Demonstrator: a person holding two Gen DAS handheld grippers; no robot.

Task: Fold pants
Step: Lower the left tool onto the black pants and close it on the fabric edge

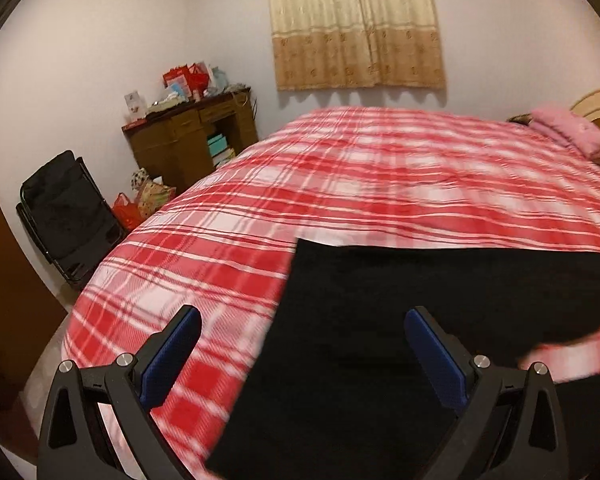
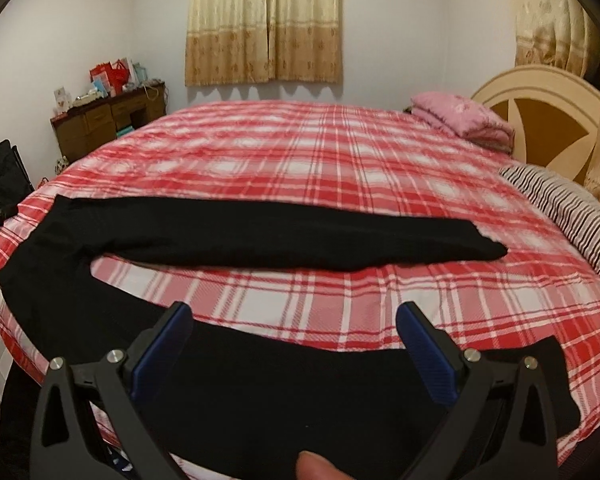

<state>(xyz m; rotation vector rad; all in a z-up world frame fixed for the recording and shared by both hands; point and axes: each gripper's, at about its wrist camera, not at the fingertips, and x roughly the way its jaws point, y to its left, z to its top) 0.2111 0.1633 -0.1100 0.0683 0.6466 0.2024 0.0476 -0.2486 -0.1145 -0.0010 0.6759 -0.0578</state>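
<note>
**A:** How far have you got with the folding?

**B:** You have hardly started. The big bed (image 2: 340, 168) has the red checked cover, and your black pants (image 2: 228, 236) lie flat on it, near the bed's front edge. The two legs are spread apart like a V. One leg lies further up the bed. The other leg runs along the front edge, right under your tools.

**A:** So nothing is folded?

**B:** I see no fold yet. You still have to lay one leg on the other, then fold them shorter.

**A:** What about your tools?

**B:** Your right gripper (image 2: 294, 346) is wide open over the near leg, holding nothing. Your left gripper (image 1: 302, 350) is wide open too, over the wide end of the pants by the bed's front edge. A fingertip (image 2: 316, 466) peeks in at the bottom.
</note>
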